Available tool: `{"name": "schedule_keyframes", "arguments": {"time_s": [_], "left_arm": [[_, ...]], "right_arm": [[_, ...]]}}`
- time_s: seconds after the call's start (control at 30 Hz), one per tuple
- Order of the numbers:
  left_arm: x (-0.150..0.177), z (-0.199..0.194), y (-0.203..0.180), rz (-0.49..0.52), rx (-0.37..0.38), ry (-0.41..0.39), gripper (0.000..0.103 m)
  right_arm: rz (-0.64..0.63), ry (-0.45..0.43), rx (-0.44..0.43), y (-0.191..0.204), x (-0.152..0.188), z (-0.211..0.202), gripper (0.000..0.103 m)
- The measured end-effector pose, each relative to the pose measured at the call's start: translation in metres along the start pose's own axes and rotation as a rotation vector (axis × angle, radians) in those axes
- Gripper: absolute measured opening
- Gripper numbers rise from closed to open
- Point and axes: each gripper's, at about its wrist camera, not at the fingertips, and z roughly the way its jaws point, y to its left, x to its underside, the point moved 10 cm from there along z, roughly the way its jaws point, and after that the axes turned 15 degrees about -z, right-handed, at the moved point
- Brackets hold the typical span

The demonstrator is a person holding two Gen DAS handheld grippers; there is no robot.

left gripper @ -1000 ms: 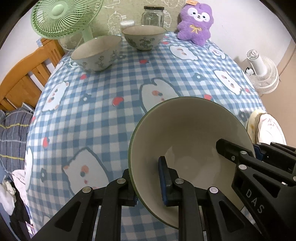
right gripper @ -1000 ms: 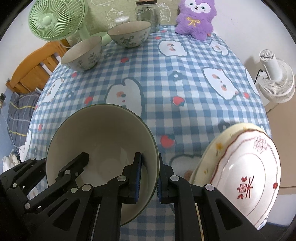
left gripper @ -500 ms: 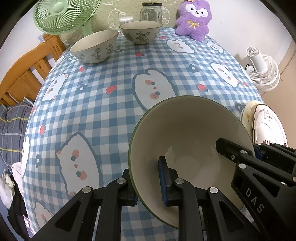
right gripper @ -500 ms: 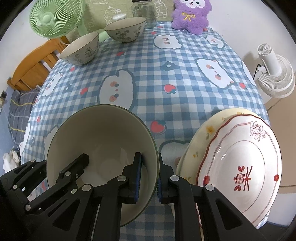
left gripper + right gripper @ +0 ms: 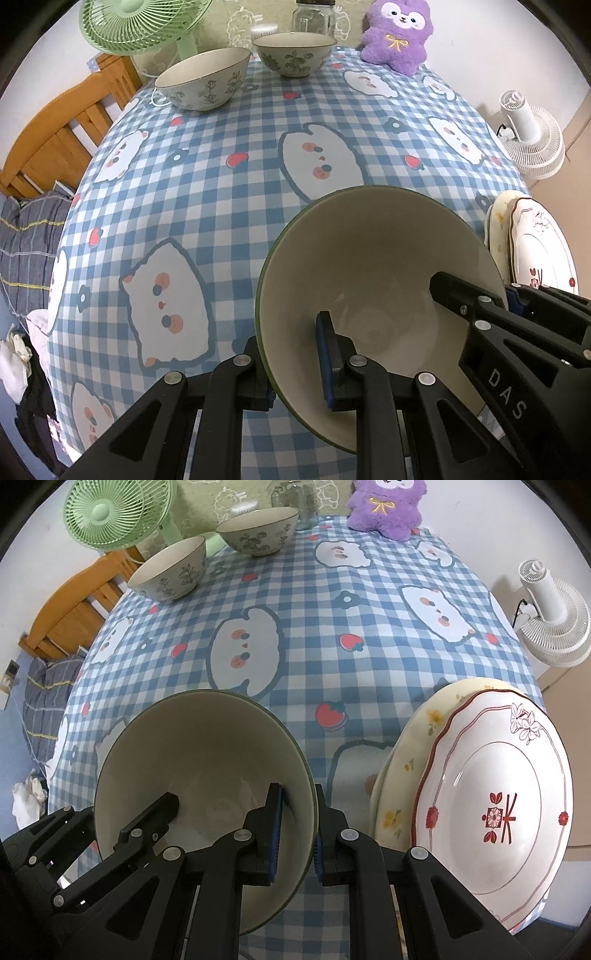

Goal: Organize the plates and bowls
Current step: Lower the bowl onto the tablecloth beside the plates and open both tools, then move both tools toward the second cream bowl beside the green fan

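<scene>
Left wrist view: my left gripper (image 5: 295, 363) pinches the cream bowl's (image 5: 384, 251) left wall, my right gripper (image 5: 297, 836) clamps its opposite wall (both firmly closed); it hangs above the checked tablecloth (image 5: 314, 602), beside two stacked plates (image 5: 491, 805).

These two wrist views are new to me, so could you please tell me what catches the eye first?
First, the large cream bowl near the front of the checked tablecloth, clamped on opposite rims by the left gripper and right gripper, jaws shut on the wall. Next, the two stacked plates right of it. At the far edge stand two patterned bowls and a purple plush toy.
</scene>
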Motion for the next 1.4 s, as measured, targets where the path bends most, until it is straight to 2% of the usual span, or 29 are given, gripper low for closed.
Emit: {"name": "schedule_keyframes", "arguments": {"time_s": [0.07, 0.13, 0.23, 0.27, 0.3, 0.43, 0.53, 0.6, 0.7, 0.9, 1.13, 1.4], "left_arm": [[-0.001, -0.001, -0.003, 0.009, 0.001, -0.011, 0.016], [0.000, -0.001, -0.007, 0.026, 0.002, -0.016, 0.020], [0.002, 0.001, -0.012, 0.040, 0.016, 0.000, 0.033], [0.003, 0.002, -0.013, 0.043, 0.025, 0.009, 0.041], [0.004, 0.002, -0.015, 0.048, 0.033, 0.018, 0.044], [0.003, 0.002, -0.015, 0.037, 0.028, 0.018, 0.048], [-0.001, 0.001, -0.010, 0.017, 0.016, 0.008, 0.053], [-0.003, -0.002, -0.010, 0.009, 0.026, 0.007, 0.063], [-0.003, -0.009, -0.016, 0.028, 0.045, -0.004, 0.070], [-0.013, -0.025, -0.018, 0.020, 0.052, -0.024, 0.074], [-0.028, -0.051, -0.026, 0.016, 0.060, -0.064, 0.075], [-0.049, -0.083, -0.031, 0.003, 0.062, -0.111, 0.075]], "right_arm": [[0.002, 0.009, 0.003, -0.001, 0.001, 0.001, 0.019], [0.016, 0.021, -0.002, -0.002, 0.003, 0.003, 0.021], [0.023, 0.027, 0.003, -0.003, 0.004, 0.005, 0.022], [0.020, 0.037, 0.003, -0.003, 0.004, 0.006, 0.023], [0.021, 0.045, -0.002, -0.002, 0.005, 0.007, 0.026], [0.022, 0.045, 0.010, -0.004, 0.005, 0.004, 0.035], [0.046, 0.039, 0.020, -0.010, 0.006, 0.000, 0.053], [0.057, 0.024, -0.001, -0.011, 0.004, -0.003, 0.060], [0.032, 0.005, 0.021, -0.008, -0.001, -0.014, 0.068], [0.025, -0.026, 0.046, -0.009, -0.008, -0.034, 0.069], [0.003, -0.060, 0.100, -0.013, -0.024, -0.065, 0.069], [-0.009, -0.119, 0.119, -0.015, -0.046, -0.103, 0.069]]}}
